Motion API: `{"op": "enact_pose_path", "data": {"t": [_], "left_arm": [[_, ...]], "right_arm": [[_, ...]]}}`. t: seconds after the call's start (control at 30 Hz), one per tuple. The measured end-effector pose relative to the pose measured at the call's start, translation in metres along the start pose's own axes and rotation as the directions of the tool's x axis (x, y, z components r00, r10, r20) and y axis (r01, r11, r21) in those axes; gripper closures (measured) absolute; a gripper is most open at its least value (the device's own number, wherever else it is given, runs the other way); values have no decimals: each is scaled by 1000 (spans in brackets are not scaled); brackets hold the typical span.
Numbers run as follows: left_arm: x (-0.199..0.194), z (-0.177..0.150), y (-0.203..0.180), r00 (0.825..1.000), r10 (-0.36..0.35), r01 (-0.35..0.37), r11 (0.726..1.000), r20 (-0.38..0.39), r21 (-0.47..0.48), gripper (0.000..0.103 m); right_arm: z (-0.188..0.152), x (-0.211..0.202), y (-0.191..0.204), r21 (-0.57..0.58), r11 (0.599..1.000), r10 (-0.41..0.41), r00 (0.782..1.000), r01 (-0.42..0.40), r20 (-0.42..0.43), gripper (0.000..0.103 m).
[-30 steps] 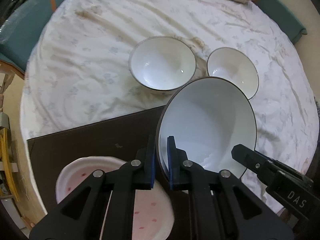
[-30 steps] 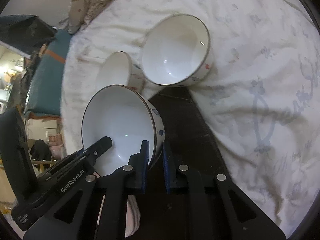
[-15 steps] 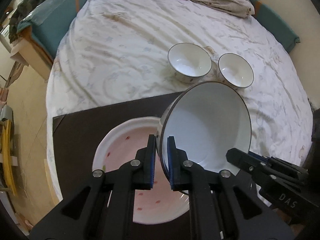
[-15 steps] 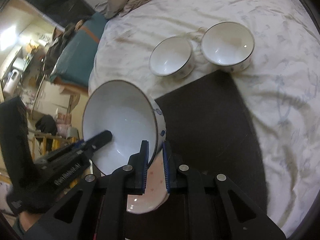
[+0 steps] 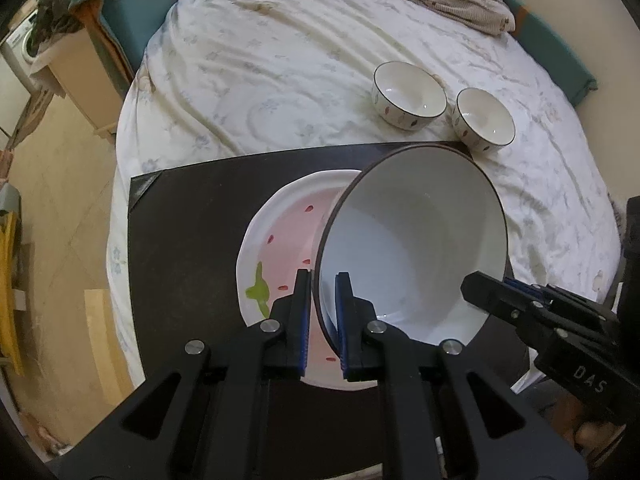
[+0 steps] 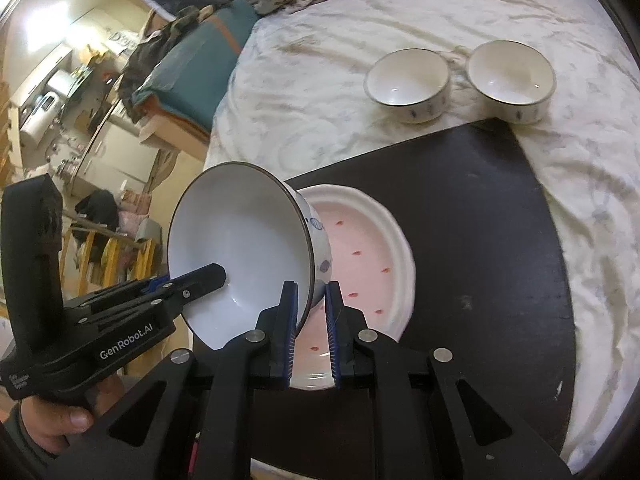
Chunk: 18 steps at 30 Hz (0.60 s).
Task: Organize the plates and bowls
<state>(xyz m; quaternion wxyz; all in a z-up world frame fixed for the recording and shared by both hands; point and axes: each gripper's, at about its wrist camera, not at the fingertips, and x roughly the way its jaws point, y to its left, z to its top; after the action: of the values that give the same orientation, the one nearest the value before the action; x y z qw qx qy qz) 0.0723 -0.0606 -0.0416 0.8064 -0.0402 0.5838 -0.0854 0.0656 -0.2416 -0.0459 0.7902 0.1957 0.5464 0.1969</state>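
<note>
Left hand-held gripper clamped on near rim of large white bowl; right hand-held gripper clamped on opposite rim, both nearly closed. Bowl tilted, held above pink-spotted plate. Plate lies on dark mat spread over bed. Bare mat open left of plate and, in right wrist view, toward its right edge. Two small bowls sit side by side on sheet just beyond mat's far corner. Bed's left edge drops to floor.
</note>
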Motion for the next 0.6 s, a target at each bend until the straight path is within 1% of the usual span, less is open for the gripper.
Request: {"op": "enact_pose_path", "data": {"t": [0.1,0.2,0.27,0.37,0.5,0.6], "left_arm": [[8,-1,4,1000,-19,19,1000,11,-9,94],[17,0,4,1000,-24,23,1000,-7,-21,94],[22,-1,3,1000,-15,15,1000,-24,-15,94],[32,-3,4,998,-8,6,1000,-59,-22,94],[46,-8,9,994,2,-6,999,-111,-34,94],[53,-11,14,990,-2,-6,999,-143,-52,94]], "right_arm": [[-3,5,6,-23,1000,2,1000,-2,-2,88],[-1,12,4,-25,1000,-12,1000,12,2,88],[-1,18,3,-27,999,-25,1000,25,-8,88],[-2,28,-7,5,1000,-24,999,24,-45,88],[-5,39,-9,1,999,-40,996,40,-80,88],[-7,48,-14,28,999,-28,992,31,-120,88]]}}
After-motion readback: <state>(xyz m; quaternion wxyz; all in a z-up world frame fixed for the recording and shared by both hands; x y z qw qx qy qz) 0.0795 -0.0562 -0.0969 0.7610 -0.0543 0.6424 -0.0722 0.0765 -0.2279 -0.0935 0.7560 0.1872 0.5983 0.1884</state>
